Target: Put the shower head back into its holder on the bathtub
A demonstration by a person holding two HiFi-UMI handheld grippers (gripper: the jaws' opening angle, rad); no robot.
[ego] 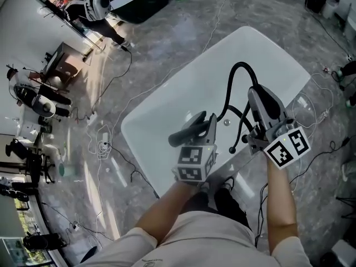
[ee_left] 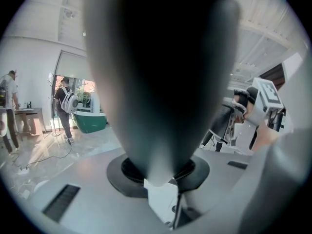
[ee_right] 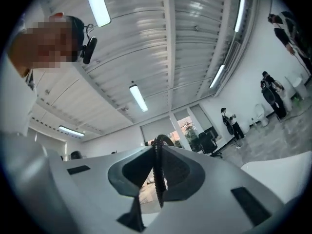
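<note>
The white oval freestanding bathtub (ego: 167, 110) stands on the grey marbled floor (ego: 167, 38), and you stand at its near end with both arms reaching over the rim. Its basin shows bare white, with the black ribbed shower hose (ego: 238, 67) arching high over the middle of it and dropping back toward the near rim, where further black loops hang (ego: 240, 128). Over that same near end, your left gripper (ego: 207, 128) holds the black shower head (ego: 186, 133). In the left gripper view the dark body of the head (ee_left: 156, 82) fills most of the frame, and the jaws of that gripper (ee_left: 161, 182) stand fairly wide, pressed against its sides. Your right gripper (ego: 255, 92) is above the bathtub's near right side, just beside the left one and tilted upward. In the right gripper view its jaws (ee_right: 158, 186) are drawn close and pinch the hose (ee_right: 157, 162), which runs up between them and curls over at the top. The shower head is out over the bathtub, in your left grip. I cannot make out the holder on the bathtub in any view.
</note>
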